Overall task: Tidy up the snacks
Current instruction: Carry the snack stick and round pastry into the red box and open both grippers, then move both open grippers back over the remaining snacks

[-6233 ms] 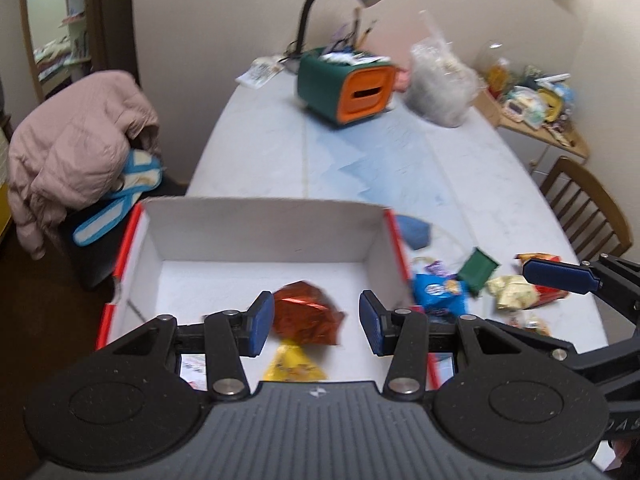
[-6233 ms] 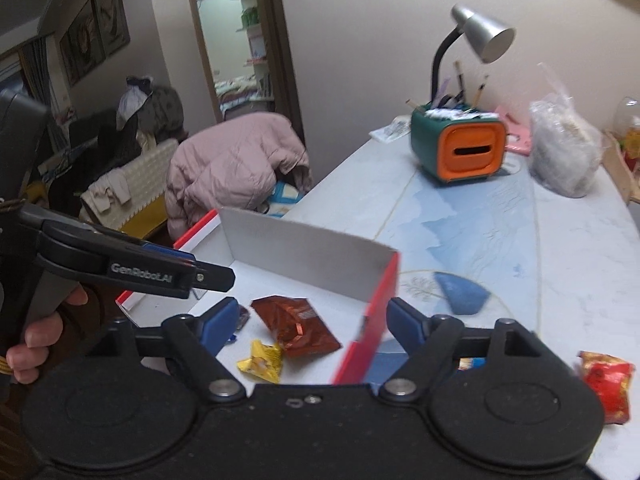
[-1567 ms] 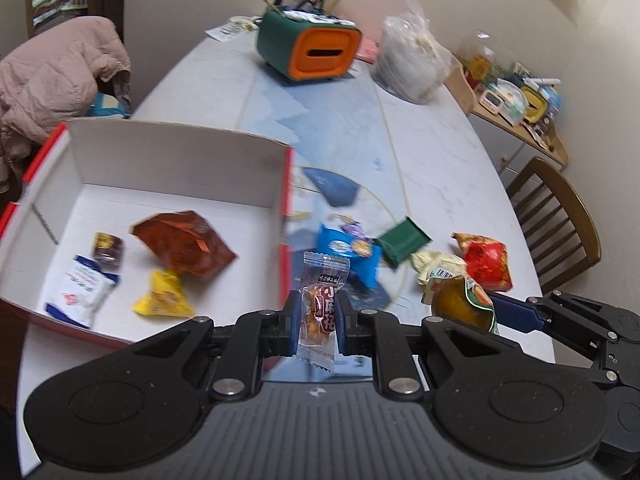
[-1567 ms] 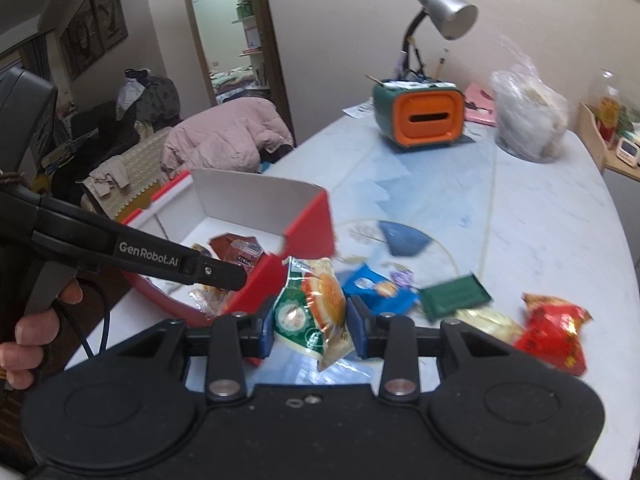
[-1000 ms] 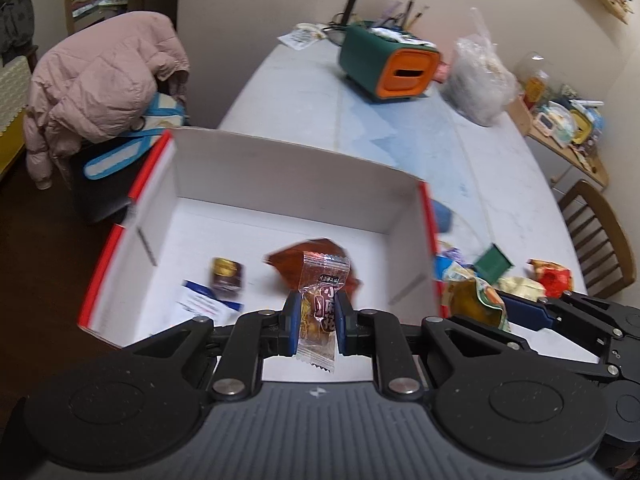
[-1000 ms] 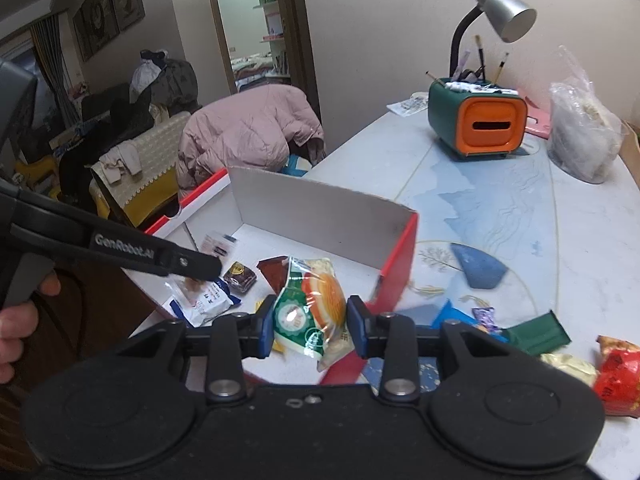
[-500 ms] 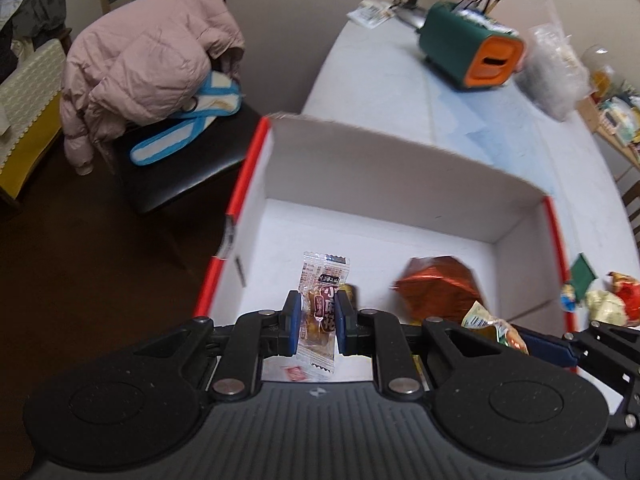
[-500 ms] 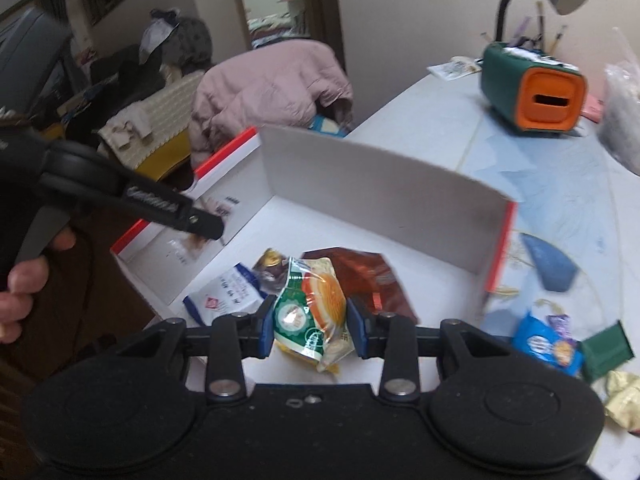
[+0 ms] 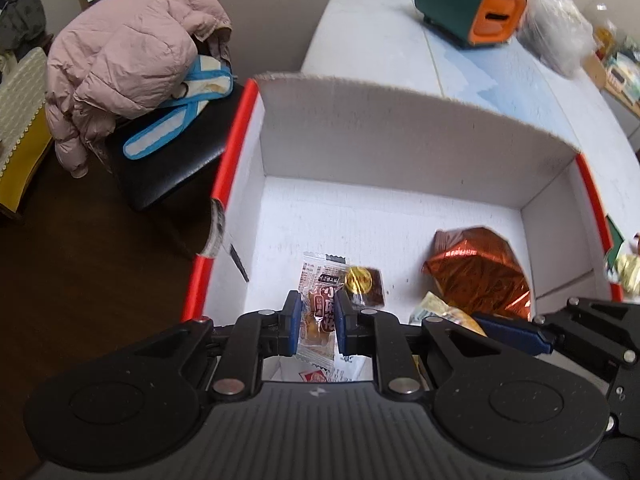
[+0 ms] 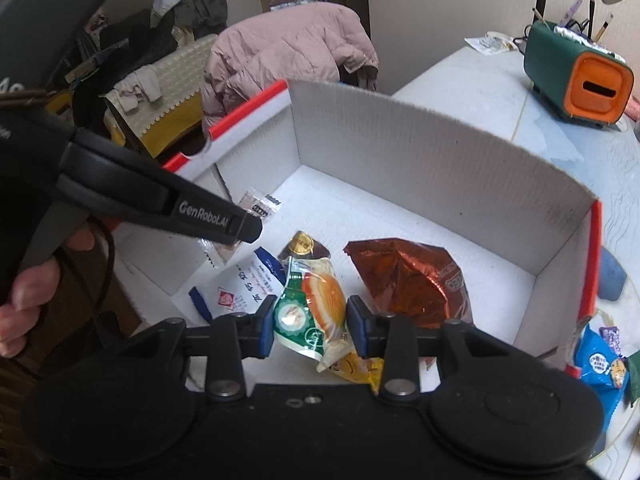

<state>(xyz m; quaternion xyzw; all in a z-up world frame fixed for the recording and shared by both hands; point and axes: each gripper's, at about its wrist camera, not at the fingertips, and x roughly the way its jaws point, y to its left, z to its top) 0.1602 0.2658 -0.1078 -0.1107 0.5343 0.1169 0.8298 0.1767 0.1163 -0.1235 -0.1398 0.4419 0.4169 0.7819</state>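
Observation:
A white cardboard box with red edges (image 9: 400, 132) stands on the table; it also shows in the right wrist view (image 10: 420, 160). My left gripper (image 9: 317, 320) is shut on a clear candy packet with red print (image 9: 320, 304), held above the box's left part. My right gripper (image 10: 310, 326) is shut on a green and orange snack packet (image 10: 316, 312), held above the box's middle. In the box lie a red-brown foil bag (image 9: 478, 276) (image 10: 408, 280), a small dark packet with a gold disc (image 9: 362, 284) (image 10: 302, 246), a white packet with blue print (image 10: 248, 292) and a yellow packet (image 10: 360, 368).
A green and orange pen holder (image 9: 472, 16) (image 10: 576, 76) and a clear plastic bag (image 9: 560, 36) stand at the table's far end. Loose snacks lie right of the box, among them a blue packet (image 10: 602, 364). A pink jacket (image 9: 132, 64) lies on a black chair (image 9: 168, 164) left of the table.
Both grippers have moved further left and down over the box, each still holding its packet. The box now fills both views.

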